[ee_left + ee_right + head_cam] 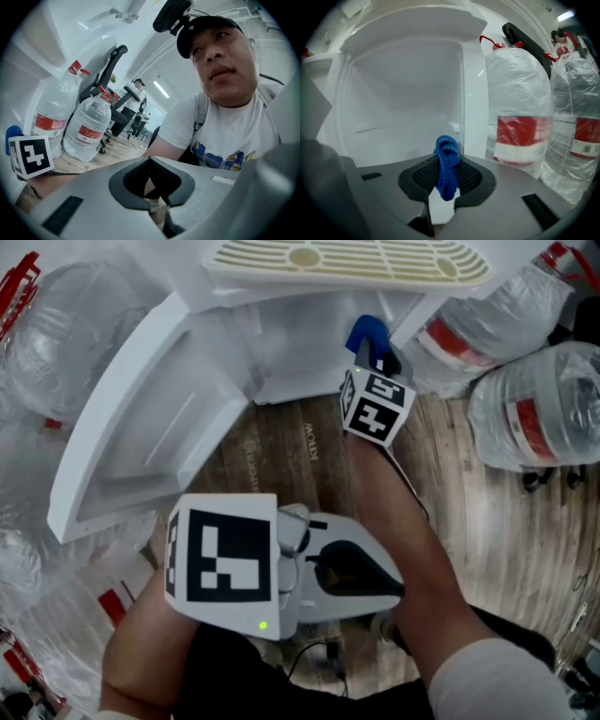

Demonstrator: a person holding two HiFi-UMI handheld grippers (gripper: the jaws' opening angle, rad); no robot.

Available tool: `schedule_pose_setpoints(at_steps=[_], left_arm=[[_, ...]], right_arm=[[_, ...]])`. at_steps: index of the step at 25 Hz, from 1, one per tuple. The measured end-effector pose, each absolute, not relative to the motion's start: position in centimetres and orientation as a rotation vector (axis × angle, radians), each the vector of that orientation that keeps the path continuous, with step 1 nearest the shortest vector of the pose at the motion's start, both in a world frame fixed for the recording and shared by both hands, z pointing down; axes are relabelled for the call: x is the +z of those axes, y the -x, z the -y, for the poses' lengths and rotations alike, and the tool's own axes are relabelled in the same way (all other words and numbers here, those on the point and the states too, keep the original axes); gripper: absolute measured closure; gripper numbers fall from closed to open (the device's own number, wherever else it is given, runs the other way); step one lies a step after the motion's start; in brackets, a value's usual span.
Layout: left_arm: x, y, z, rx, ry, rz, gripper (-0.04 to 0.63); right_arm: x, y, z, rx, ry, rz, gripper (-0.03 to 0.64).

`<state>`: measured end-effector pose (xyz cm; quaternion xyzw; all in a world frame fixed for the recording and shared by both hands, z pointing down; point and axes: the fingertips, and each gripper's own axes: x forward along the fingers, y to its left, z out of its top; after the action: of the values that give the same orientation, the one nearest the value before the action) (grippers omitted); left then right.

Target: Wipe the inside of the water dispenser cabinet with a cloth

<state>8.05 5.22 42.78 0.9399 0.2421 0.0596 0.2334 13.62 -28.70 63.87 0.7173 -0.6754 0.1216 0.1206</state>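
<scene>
The white water dispenser cabinet [291, 352] stands open ahead, its door [141, 427] swung out to the left. My right gripper [375, 357] hovers just in front of the opening, shut on a bunched blue cloth [364, 334]. In the right gripper view the blue cloth [446, 164] sticks up from between the closed jaws of the right gripper [446, 185], with the bare cabinet interior [403, 103] straight ahead. My left gripper [375, 582] is held low against the person's lap, away from the cabinet. The left gripper [152, 187] looks shut and empty, pointing back at the person.
Large plastic-wrapped water bottles [534, 409] crowd the right of the cabinet, and more wrapped bottles [56, 334] lie to the left. A slotted drip tray [347, 261] tops the dispenser. Wooden floor [281, 456] lies in front. Two bottles [520, 112] stand close beside the cabinet's right wall.
</scene>
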Motion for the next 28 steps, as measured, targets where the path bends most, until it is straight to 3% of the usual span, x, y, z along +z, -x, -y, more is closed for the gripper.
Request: schedule_pose_setpoints(at_steps=[28], left_arm=[[42.9,-7.6,-4.6,0.209,-2.580,-0.536,0.594]], right_arm=[[67.5,-10.1,35.0,0.290,-1.911,1.958,0.535]])
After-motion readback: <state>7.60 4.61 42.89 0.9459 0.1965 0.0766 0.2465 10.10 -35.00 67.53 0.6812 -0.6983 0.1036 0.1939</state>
